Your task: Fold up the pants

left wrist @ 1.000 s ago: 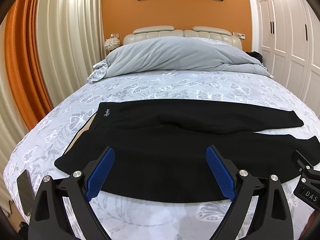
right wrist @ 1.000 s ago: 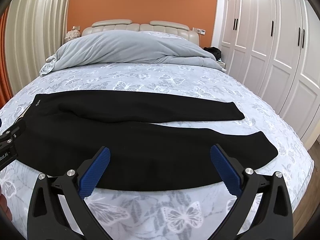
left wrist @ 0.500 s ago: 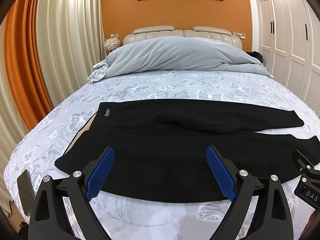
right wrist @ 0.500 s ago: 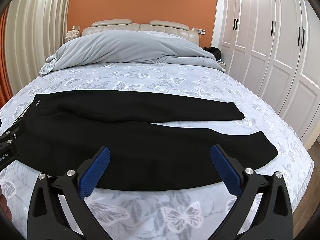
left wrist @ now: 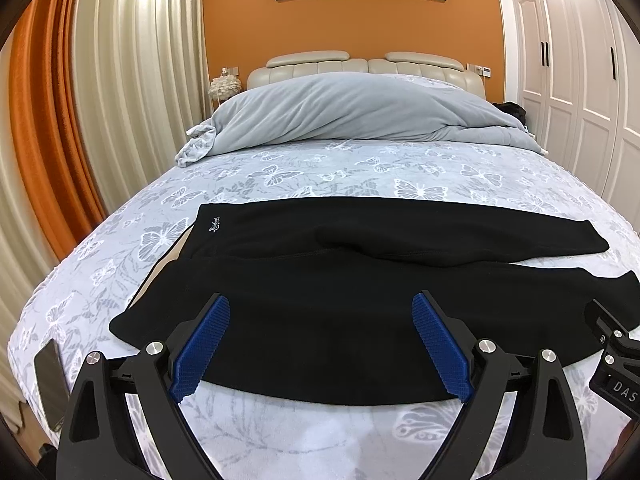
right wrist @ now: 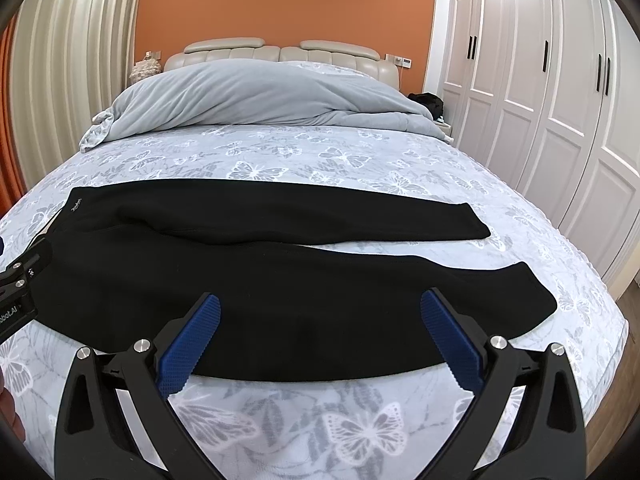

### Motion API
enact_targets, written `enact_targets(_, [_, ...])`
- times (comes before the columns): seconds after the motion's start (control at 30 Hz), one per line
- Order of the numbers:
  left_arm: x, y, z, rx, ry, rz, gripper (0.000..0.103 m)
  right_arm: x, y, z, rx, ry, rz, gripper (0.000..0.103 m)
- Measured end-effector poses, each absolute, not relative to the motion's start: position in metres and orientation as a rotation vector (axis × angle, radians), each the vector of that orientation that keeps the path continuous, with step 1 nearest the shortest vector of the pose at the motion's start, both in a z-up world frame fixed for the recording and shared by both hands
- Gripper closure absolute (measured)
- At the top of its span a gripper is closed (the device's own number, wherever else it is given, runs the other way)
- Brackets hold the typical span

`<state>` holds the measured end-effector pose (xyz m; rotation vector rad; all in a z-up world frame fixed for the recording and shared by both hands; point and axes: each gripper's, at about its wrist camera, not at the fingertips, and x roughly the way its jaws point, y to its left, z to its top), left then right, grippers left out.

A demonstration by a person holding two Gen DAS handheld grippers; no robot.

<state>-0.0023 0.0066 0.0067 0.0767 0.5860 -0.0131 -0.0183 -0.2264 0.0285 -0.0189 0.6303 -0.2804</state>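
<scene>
Black pants point(left wrist: 320, 280) lie flat across the near part of the bed, waist to the left, both legs running right; they also show in the right wrist view point(right wrist: 280, 264). A small white logo point(left wrist: 215, 225) marks the waist. My left gripper point(left wrist: 322, 336) is open and empty, held above the near edge of the pants by the waist half. My right gripper point(right wrist: 320, 336) is open and empty above the near leg. Each gripper's body shows at the edge of the other's view.
The bed has a butterfly-print sheet point(left wrist: 340, 176). A grey duvet point(left wrist: 340, 116) is piled at the headboard. A dark phone point(left wrist: 50, 384) lies at the bed's near left corner. White wardrobes point(right wrist: 560, 100) stand on the right, curtains point(left wrist: 100, 100) on the left.
</scene>
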Motion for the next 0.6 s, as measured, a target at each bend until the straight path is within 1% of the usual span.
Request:
enact_targets(0.47, [-0.002,0.005,0.007,0.076,0.589,-0.011,0.012,-0.018,-0.226,0.029,-0.02,0.631,-0.28,0.005])
enact_targets(0.6, [0.005,0.017,0.006,0.025,0.647,-0.056,0.011,-0.016,-0.236,0.031,-0.006,0.648,-0.256,0.005])
